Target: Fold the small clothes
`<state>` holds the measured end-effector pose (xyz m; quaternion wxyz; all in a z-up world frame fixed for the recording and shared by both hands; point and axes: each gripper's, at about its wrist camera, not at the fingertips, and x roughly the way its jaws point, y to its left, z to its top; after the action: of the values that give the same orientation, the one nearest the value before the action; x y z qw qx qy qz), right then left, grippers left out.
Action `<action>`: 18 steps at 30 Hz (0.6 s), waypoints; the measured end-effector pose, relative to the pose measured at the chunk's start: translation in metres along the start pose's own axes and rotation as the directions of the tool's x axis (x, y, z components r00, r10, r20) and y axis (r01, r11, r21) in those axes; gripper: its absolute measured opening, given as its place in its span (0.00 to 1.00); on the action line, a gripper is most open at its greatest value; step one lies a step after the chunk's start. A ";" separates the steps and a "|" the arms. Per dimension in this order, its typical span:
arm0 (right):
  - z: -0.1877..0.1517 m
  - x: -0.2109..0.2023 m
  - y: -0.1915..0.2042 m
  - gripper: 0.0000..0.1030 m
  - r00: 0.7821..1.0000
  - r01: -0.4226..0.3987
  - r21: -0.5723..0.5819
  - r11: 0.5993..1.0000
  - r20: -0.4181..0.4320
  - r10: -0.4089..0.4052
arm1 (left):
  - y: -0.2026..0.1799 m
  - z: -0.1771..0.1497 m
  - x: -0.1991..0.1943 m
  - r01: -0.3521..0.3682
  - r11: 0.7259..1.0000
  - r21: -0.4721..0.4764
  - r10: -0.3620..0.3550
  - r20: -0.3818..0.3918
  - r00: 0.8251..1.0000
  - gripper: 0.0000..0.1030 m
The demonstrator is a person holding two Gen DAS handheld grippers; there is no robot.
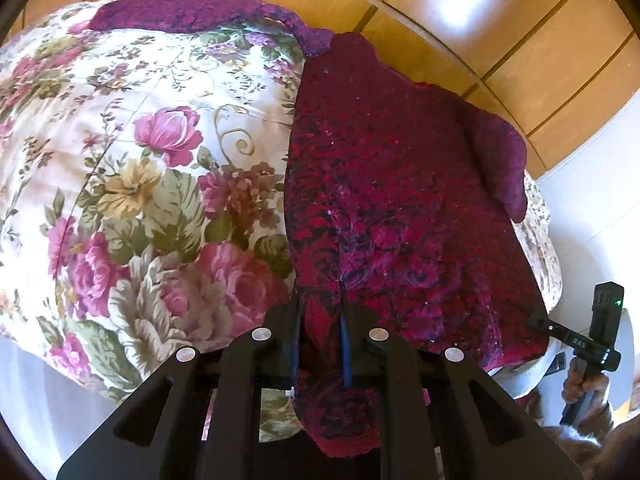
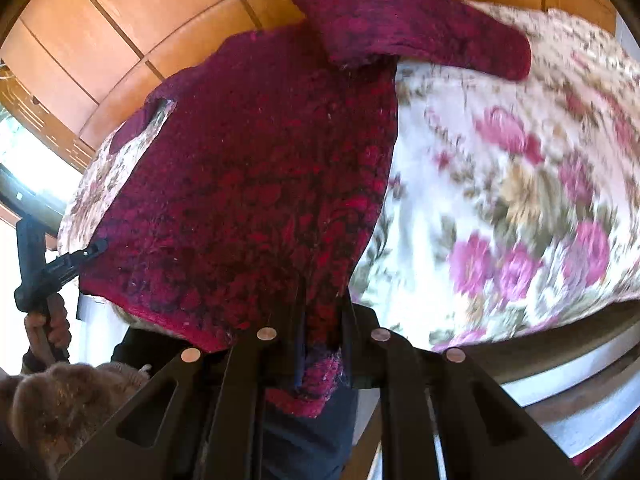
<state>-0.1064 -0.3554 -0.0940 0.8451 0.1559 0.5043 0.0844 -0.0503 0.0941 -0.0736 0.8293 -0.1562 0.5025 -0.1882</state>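
Crimson knit sweater (image 1: 392,200) lies on the floral bedspread (image 1: 140,160); at six o'clock the left tool (image 1: 320,348) pinches its near hem, and the right tool (image 2: 322,356) pinches the hem's other corner.

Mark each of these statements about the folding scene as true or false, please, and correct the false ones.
1. Both grippers are shut on the dark red knitted sweater. True: the left gripper and the right gripper each pinch its lower edge.
2. The sweater lies on a plain blue sheet. False: it lies on a floral bedspread.
3. One sleeve stretches out over the bedspread. True.
4. The floor is grey carpet. False: it is wooden boards.
5. The right gripper is out of the left wrist view. False: it shows at the right edge, at the sweater's hem corner.
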 end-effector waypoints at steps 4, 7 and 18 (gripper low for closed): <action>0.029 -0.013 -0.023 0.28 0.996 -0.023 0.095 0.995 0.089 0.015 | -0.010 0.016 -0.003 -0.056 0.998 0.040 0.055 0.038 0.998 0.22; 0.050 -0.019 -0.060 0.55 0.980 -0.046 0.243 0.969 0.197 -0.003 | -0.026 0.035 -0.007 -0.131 0.986 0.099 0.119 0.111 0.987 0.22; 0.112 0.040 -0.190 0.69 0.841 -0.504 0.645 0.574 0.517 0.157 | -0.063 0.061 0.039 -0.111 0.985 0.134 0.096 0.108 0.989 0.22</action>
<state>0.0080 -0.5418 -0.1435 0.7516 0.6036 0.2660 -0.0092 0.0107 0.0245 -0.0483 0.8712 -0.0806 0.4530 -0.1714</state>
